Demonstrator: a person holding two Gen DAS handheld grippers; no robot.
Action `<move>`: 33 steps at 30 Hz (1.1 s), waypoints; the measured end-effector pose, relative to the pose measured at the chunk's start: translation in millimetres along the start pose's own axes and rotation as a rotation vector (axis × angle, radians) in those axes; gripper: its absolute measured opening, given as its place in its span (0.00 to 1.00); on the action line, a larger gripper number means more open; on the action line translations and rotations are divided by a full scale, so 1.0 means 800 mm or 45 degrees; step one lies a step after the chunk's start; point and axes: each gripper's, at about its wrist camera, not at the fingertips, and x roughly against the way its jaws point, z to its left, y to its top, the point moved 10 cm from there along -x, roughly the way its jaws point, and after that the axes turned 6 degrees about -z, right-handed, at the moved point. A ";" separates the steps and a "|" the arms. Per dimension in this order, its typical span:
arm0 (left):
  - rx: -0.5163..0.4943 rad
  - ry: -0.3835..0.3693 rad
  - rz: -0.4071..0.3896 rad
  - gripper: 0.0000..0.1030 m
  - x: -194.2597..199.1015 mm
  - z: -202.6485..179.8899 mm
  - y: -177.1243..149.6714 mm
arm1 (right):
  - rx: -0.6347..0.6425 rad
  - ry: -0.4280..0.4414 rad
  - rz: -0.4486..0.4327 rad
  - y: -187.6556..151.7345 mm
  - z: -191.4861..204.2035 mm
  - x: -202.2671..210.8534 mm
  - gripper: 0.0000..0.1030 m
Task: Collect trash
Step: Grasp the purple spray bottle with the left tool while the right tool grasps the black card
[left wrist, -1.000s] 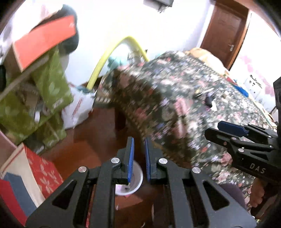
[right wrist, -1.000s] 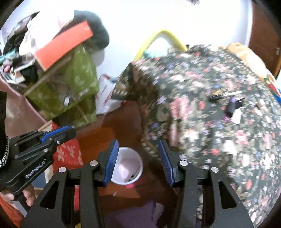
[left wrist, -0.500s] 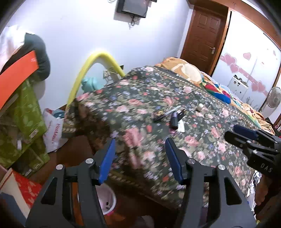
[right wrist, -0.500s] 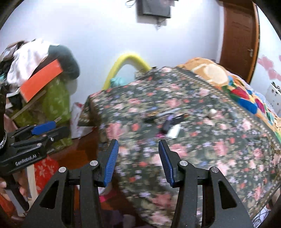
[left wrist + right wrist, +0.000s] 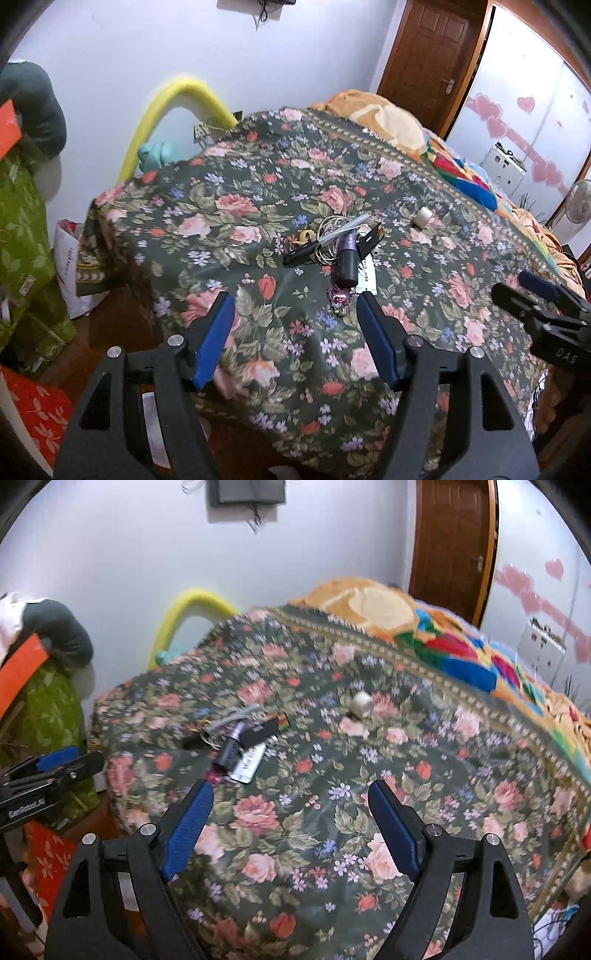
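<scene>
Both views now look over the flowered bedspread [image 5: 258, 192], not down at the floor and the white bin seen a sec ago; that bin is out of both views now. Left gripper [image 5: 295, 306] was nearly shut then and its jaws are opening, nothing between them. Right gripper [image 5: 290, 794] was approx half open and its jaws are opening too, also empty. My read: a drop-off at the bin is done and both hands are back for the next pick.

Count, left to right in the left view:
- 1 yellow foam tube [image 5: 177, 92] arched at the wall.
- 1 pile of trash mid-bed: 1 black stick [image 5: 299, 254]; 1 tangle of thin wire [image 5: 328, 236] w/ a small yellow bit; 1 clear plastic straw-like piece [image 5: 347, 227]; 1 dark tube w/ purple top [image 5: 347, 258]; 1 black flat piece [image 5: 371, 238]; 1 white paper slip [image 5: 365, 273] under the tube; 1 crumpled pink wrapper [image 5: 340, 297], nearest the left gripper.
- 1 small white roll [image 5: 422, 217], apart to the right of the pile.
- 2 grippers, both empty.

So approx 8 pieces left on the bed, all ahead of the grippers, none touched yet. Exact wire count: can't tell.
</scene>
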 end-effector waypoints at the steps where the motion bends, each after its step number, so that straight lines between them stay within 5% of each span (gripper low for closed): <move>1: 0.002 0.000 0.012 0.65 -0.010 0.001 0.000 | -0.012 0.023 0.021 -0.001 0.001 -0.011 0.81; 10: -0.005 0.040 0.045 0.65 -0.086 0.014 0.004 | -0.238 0.182 0.180 0.009 0.013 -0.124 0.80; 17: 0.017 -0.016 0.095 0.65 -0.125 0.007 0.002 | -0.542 0.276 0.336 0.008 0.002 -0.207 0.49; 21: -0.007 -0.054 0.128 0.65 -0.140 -0.007 -0.003 | -0.638 0.323 0.348 0.011 0.002 -0.226 0.45; 24: -0.018 -0.085 0.149 0.56 -0.149 -0.019 -0.007 | -0.639 0.380 0.375 0.013 0.009 -0.231 0.26; 29: 0.006 -0.178 0.212 0.35 -0.162 -0.046 -0.013 | -0.549 0.360 0.336 0.012 0.003 -0.211 0.24; 33: 0.004 -0.214 0.241 0.33 -0.172 -0.069 -0.016 | -0.444 0.314 0.306 0.010 -0.016 -0.186 0.22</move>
